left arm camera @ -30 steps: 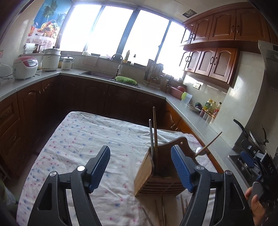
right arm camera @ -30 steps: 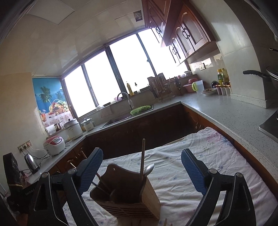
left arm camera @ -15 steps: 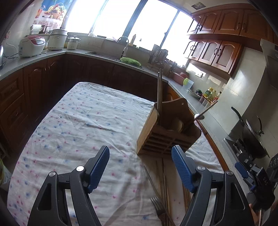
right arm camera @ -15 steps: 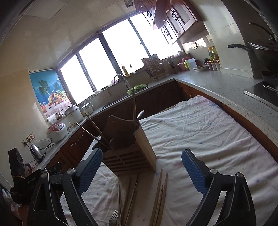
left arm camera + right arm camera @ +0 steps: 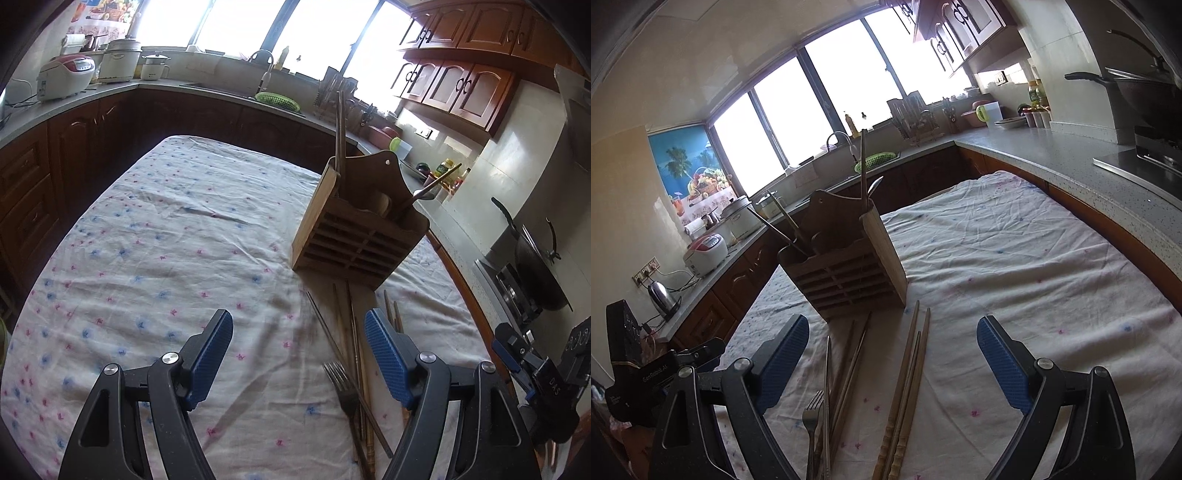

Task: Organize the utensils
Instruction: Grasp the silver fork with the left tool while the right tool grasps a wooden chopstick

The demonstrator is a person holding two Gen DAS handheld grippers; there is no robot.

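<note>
Two handheld grippers hover low over a bench point(image 5: 155, 236) covered with a flowered cloth. The left gripper point(image 5: 298, 356) has its blue-padded fingers point(image 5: 212, 350) spread wide and holds nothing. The right gripper point(image 5: 892, 363) is likewise wide open and empty.

A wooden utensil holder point(image 5: 849, 273) stands upright on the bench ahead of both grippers. It already contains a few upright chopsticks and a spoon point(image 5: 424, 194). In front of it, flat on the cloth, lie a fork point(image 5: 810, 413), a loose bundle of thin chopsticks point(image 5: 851, 362) and a group of wooden chopsticks point(image 5: 908, 384), which sit between the right gripper's fingers.

The task appears partly done, and the step in hand looks like the approach to pick up the next loose utensil. The next move calls for lowering one gripper and closing it squarely on a single piece or pair, since the pieces lie close together.

Compared with a second ago, both cameras have tilted downward and pulled back: the holder now sits farther ahead, and the loose utensils have come into view.
</note>
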